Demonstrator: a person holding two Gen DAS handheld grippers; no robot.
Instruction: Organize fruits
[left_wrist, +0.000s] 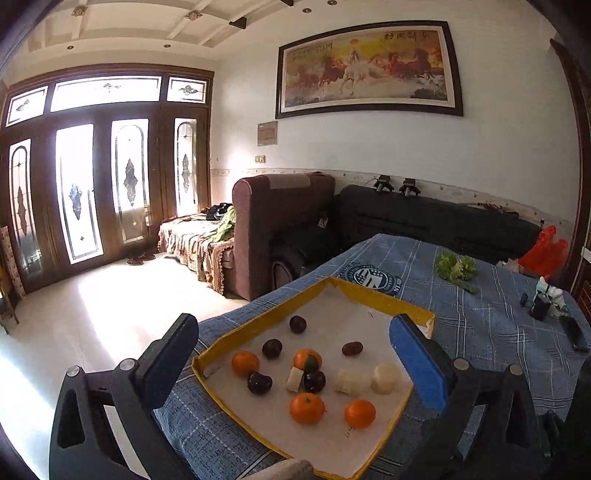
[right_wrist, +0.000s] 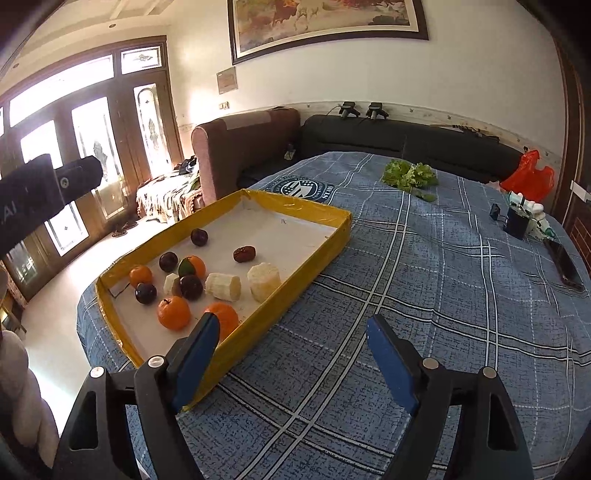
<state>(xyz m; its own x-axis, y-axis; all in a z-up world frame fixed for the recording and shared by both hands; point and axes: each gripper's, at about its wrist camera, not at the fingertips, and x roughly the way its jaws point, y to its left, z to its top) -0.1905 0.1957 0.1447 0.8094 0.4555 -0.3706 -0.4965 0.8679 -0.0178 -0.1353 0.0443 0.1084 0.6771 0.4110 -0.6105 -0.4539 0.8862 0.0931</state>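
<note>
The left gripper (left_wrist: 295, 363) hangs spread wide, empty, above the yellow tray (left_wrist: 373, 291); the fruits (left_wrist: 306, 408) lie between its fingers. The right gripper (right_wrist: 291, 354), likewise released, has the tray ahead-left.

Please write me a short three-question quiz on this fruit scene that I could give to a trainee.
1. True or false: every orange fruit lies inside the yellow-rimmed tray.
2. Which lies on the blue checked tablecloth, outside the tray? A) the wrinkled red date B) the leafy greens C) a dark plum
3. Fill in: the left gripper and the right gripper both have their jaws ____ and hold nothing.

Key: 1 true, all four oranges are in the tray; 2 B; 3 open.
</note>
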